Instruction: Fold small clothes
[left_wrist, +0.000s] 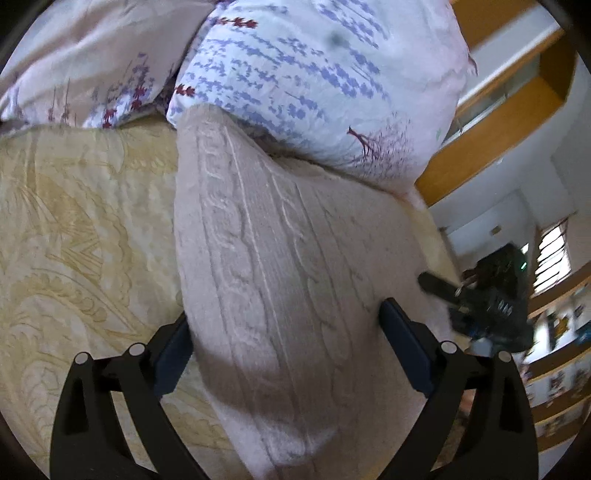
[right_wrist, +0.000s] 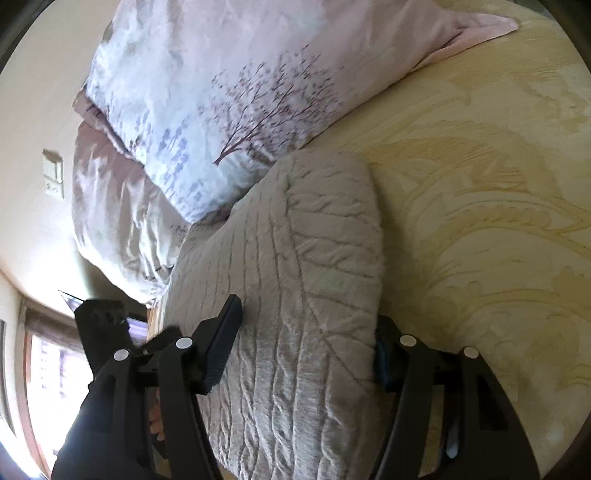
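Observation:
A cream cable-knit garment (left_wrist: 280, 280) lies folded on the yellow patterned bed cover (left_wrist: 74, 240). My left gripper (left_wrist: 284, 325) is open with its two fingers on either side of the knit, one edge of which runs between them. The knit also fills the middle of the right wrist view (right_wrist: 295, 295). My right gripper (right_wrist: 306, 332) is open and straddles the folded knit; its right finger is partly hidden under the knit's edge. The right gripper's body shows at the right edge of the left wrist view (left_wrist: 487, 306).
A pillow with a purple tree print (left_wrist: 314, 81) lies against the knit's far end, and a pink satin pillow (left_wrist: 74, 55) sits beside it. The pillows also show in the right wrist view (right_wrist: 221, 110). Wooden shelves (left_wrist: 498, 122) and a window (left_wrist: 550, 258) stand beyond the bed's edge.

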